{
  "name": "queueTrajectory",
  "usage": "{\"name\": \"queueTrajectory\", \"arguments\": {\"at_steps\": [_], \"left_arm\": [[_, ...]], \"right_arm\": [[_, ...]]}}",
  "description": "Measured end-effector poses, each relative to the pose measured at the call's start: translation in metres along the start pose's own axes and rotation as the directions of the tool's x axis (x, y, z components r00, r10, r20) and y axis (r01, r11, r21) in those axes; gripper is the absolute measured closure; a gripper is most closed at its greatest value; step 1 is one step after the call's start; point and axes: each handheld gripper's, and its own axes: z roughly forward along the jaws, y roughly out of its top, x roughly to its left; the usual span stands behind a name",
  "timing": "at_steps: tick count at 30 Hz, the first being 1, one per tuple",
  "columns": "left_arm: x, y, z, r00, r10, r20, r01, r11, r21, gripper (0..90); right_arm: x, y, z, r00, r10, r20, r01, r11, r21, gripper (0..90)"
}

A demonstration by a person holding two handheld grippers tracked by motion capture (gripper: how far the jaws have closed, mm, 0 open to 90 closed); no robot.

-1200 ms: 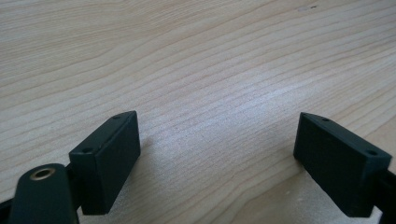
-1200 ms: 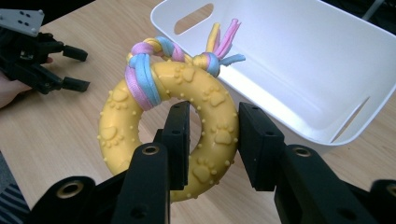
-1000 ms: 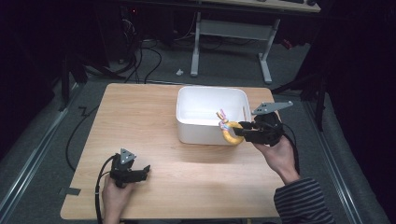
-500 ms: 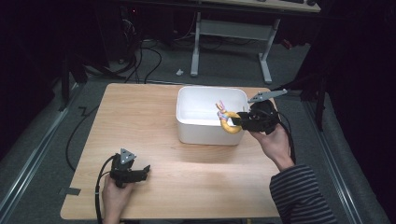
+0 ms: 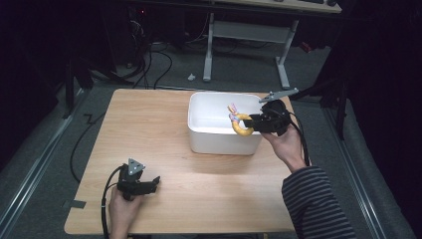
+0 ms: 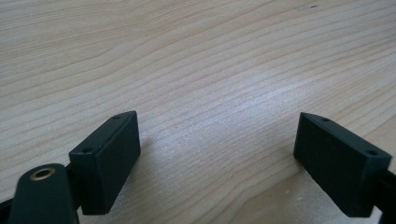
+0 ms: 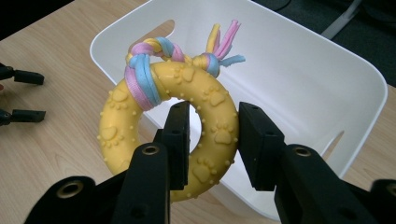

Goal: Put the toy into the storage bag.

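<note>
- The right gripper (image 5: 251,121) has travelled from the near wall of the white plastic bin (image 5: 224,142) to a spot over its right-hand rim, carrying the yellow rubber ring toy with the pink-and-blue braided rope (image 5: 241,124) — its jaws are clamped on one side of the ring, one jaw through the hole.
- The ring now hangs over the bin's open top near the right wall, held up in the air, not yet resting inside; by this reading the work is dropping the toy in, and what remains is a small move inward and a release.
- In the right gripper view the ring (image 7: 187,116) sits just above the rim, with the bin's bare interior (image 7: 289,79) beyond.
- The left gripper (image 5: 149,184) rests near the desk's front-left corner, well apart from the bin, jaws spread wide over the bare wooden desk (image 6: 196,70) with nothing between them.
- Nothing blocks the drop — the rim beneath the ring is the one thing the toy could catch on.
</note>
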Motion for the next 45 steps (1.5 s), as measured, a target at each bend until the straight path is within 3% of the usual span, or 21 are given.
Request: {"name": "queueTrajectory", "arguments": {"at_steps": [11,19,29,34,38,45], "left_arm": [[0.000,0.000,0.000,1.0000,-0.001,-0.001,0.001,1.0000,-0.001,15.0],[-0.001,0.000,0.000,1.0000,0.002,0.000,-0.002,1.0000,-0.002,15.1],[-0.001,-0.001,-0.001,1.0000,0.001,0.003,-0.001,1.0000,-0.001,15.1],[-0.001,-0.001,-0.001,1.0000,0.000,0.003,0.000,1.0000,-0.001,15.1],[-0.001,-0.001,-0.001,1.0000,0.001,0.003,-0.001,1.0000,-0.001,15.1],[-0.001,-0.001,-0.001,1.0000,0.002,0.004,-0.002,1.0000,-0.001,15.1]], "right_arm": [[-0.002,0.008,0.016,0.9999,-0.004,0.014,0.004,1.000,0.011,65.9],[-0.012,0.012,0.025,0.9994,0.034,-0.010,-0.035,0.999,-0.004,66.0],[-0.024,0.013,0.042,0.9984,0.050,0.025,-0.051,0.998,0.045,65.9],[-0.019,0.012,0.047,0.9986,0.009,0.052,-0.014,0.996,0.084,65.9],[-0.020,0.015,0.048,0.9985,0.023,0.050,-0.028,0.995,0.095,66.0],[-0.017,0.016,0.058,0.9989,0.004,0.046,-0.010,0.992,0.125,70.1]]}}
